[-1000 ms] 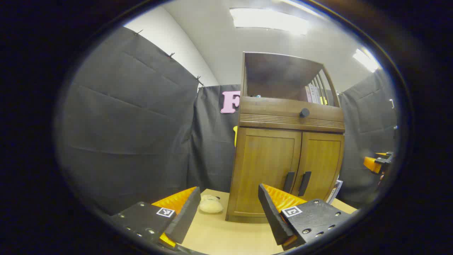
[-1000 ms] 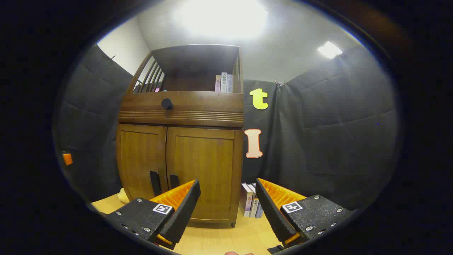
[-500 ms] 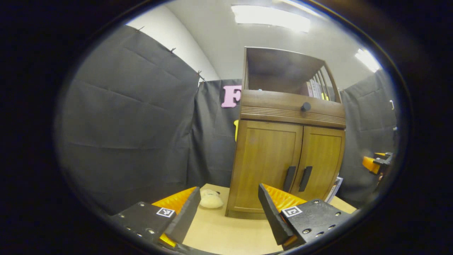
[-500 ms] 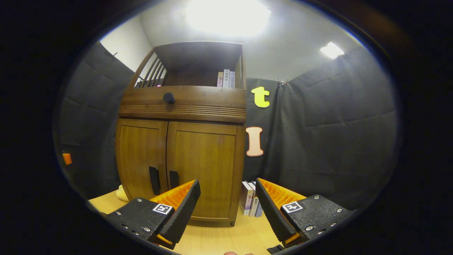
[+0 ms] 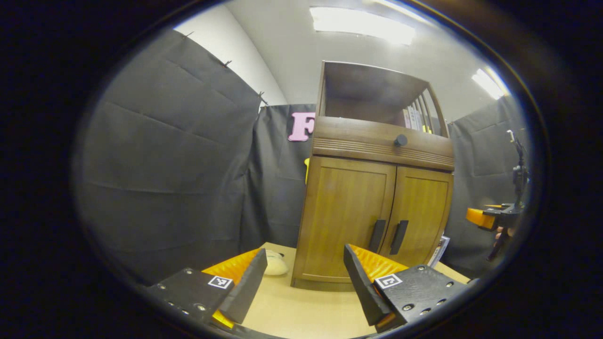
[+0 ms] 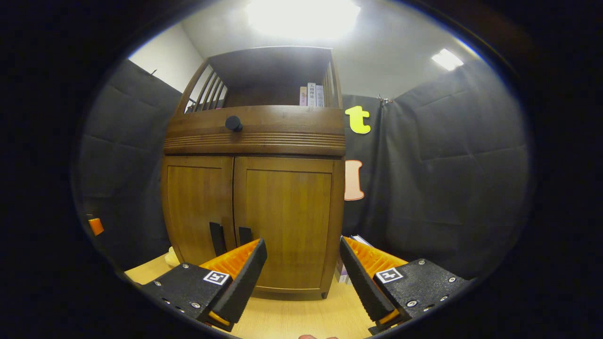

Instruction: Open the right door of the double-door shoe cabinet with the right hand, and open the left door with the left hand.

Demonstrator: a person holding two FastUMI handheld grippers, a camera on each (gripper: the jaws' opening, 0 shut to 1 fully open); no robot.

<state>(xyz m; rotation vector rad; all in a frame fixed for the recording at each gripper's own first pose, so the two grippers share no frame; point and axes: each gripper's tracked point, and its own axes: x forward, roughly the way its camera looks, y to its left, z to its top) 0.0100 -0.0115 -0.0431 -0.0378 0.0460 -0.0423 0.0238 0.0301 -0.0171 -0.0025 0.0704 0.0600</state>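
The double-door shoe cabinet (image 6: 252, 221) is standing on the light wooden surface (image 6: 301, 315), both doors closed, ahead of both grippers. In the right gripper view, the right gripper (image 6: 301, 273) is hovering with its jaws spread wide and holding nothing, short of the right door (image 6: 287, 221). The right door's dark vertical handle (image 6: 245, 235) is sitting low by the centre seam, partly hidden behind the gripper's own finger, just beside the left door's handle (image 6: 216, 238).

In the left gripper view, the left gripper (image 5: 304, 278) is likewise gaping open and empty, facing the left door (image 5: 346, 221) at an angle from the cabinet's left side.

The step in hand looks like the approach to the right handle. To do it well, the right gripper should be shifting toward the centre seam and dropping slightly, so that the handle passes between the jaws rather than the neighbouring handle. The two handles are close together, so a careless closure could be catching both. Once gripped, the pull should be following the door's arc about its outer hinge, not straight back.

Books (image 6: 313, 95) are standing on the upper shelf, and more books (image 5: 437, 252) are resting beside the cabinet's right side. Their spines carry writing, but it is probably too small to read. Each gripper is bearing a square black-and-white marker.
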